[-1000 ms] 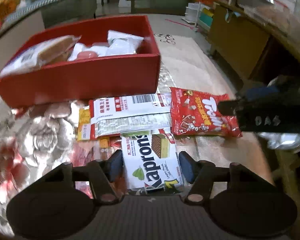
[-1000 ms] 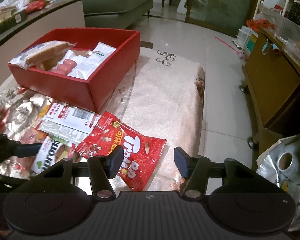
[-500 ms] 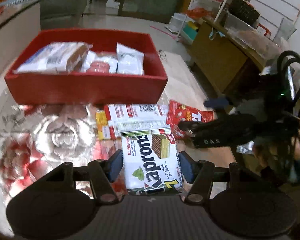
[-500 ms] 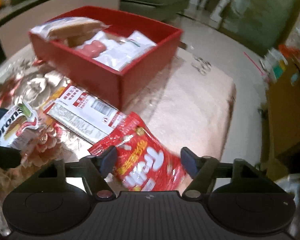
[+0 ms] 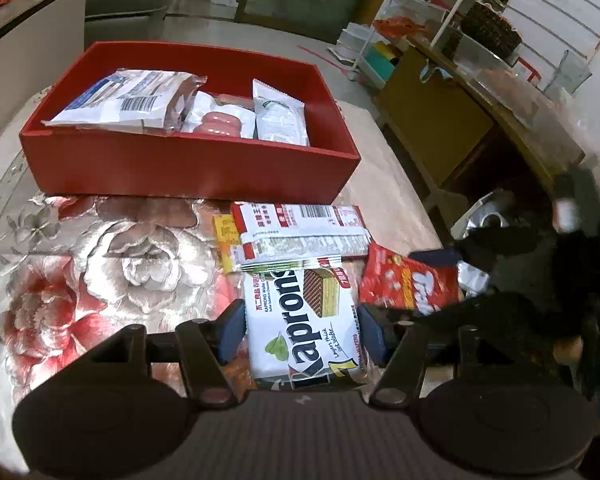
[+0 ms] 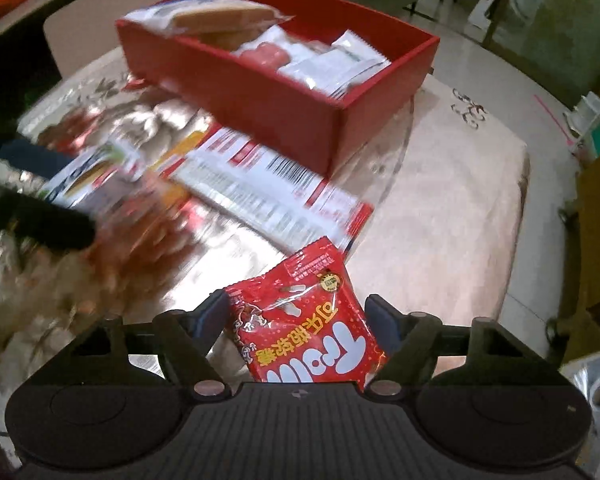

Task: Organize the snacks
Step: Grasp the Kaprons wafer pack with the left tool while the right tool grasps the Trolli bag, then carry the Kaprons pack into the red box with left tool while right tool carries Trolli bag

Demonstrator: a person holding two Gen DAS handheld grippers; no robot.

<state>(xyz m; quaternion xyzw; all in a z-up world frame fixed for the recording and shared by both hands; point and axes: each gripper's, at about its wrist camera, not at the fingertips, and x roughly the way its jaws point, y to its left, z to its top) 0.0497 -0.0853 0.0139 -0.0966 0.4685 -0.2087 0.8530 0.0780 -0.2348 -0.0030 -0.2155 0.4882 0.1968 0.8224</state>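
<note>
On the left, we see the left hand-held gripper (image 5: 301,330) pinching the white Kaprons wafer pack (image 5: 305,322) above the worktop (image 5: 80,248), in front of the red box (image 5: 188,164). On the right, the right hand-held gripper (image 6: 297,317) has its jaws closing around the red snack bag (image 6: 306,324).

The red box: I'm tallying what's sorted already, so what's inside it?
The red box holds a clear-wrapped bread packet, a pink sausage pack and a white sachet. Anything beneath them is covered.
</note>
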